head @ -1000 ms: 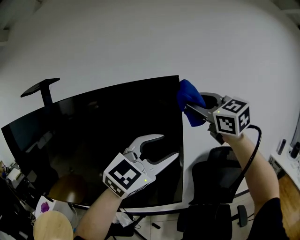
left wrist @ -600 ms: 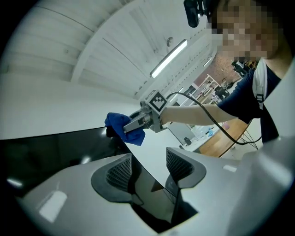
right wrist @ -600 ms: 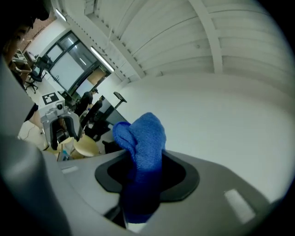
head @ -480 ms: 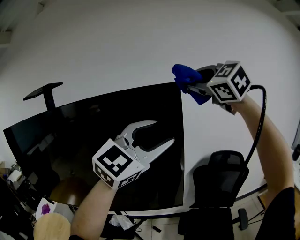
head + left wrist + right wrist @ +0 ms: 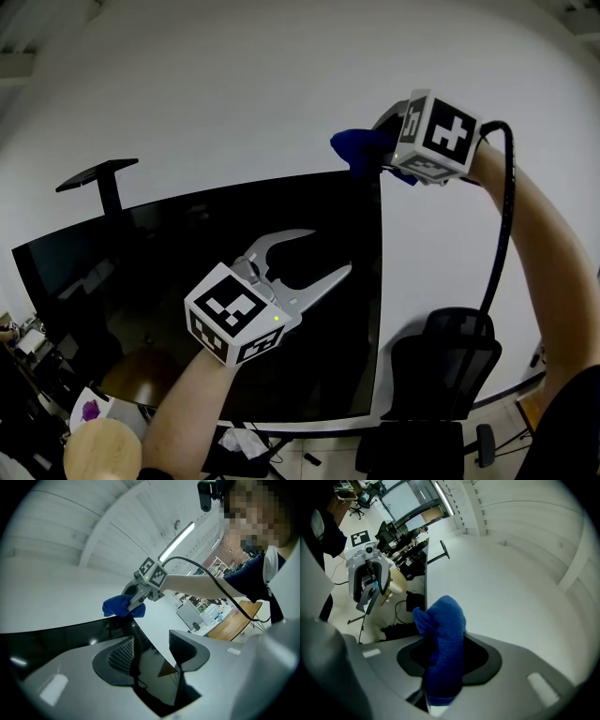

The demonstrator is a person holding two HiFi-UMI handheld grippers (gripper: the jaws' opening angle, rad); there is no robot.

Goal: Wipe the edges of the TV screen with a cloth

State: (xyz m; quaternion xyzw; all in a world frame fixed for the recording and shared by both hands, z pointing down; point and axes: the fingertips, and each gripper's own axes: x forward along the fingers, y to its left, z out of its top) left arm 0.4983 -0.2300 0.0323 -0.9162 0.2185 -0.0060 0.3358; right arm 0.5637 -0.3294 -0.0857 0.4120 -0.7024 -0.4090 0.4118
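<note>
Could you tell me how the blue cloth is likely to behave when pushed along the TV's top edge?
Probably soft and floppy: the blue cloth bunches between the right gripper's shut jaws. Likely light, as a small pinch holds it. It should drape over the TV screen's thin edge.

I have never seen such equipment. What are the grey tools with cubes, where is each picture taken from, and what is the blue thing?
No robot: a person holds a two-jaw gripper in each hand; the marker cubes are part of them. The head view comes from a camera on the person's head. It shows a large dark TV screen and an office chair beside it. The left gripper is open and empty, in front of the screen. The right gripper is shut on a blue cloth at the screen's top right corner. The two gripper views come from a camera on each gripper: the left one looks past its parted jaws toward the cloth; the right one shows the cloth pinched in its jaws.
</note>
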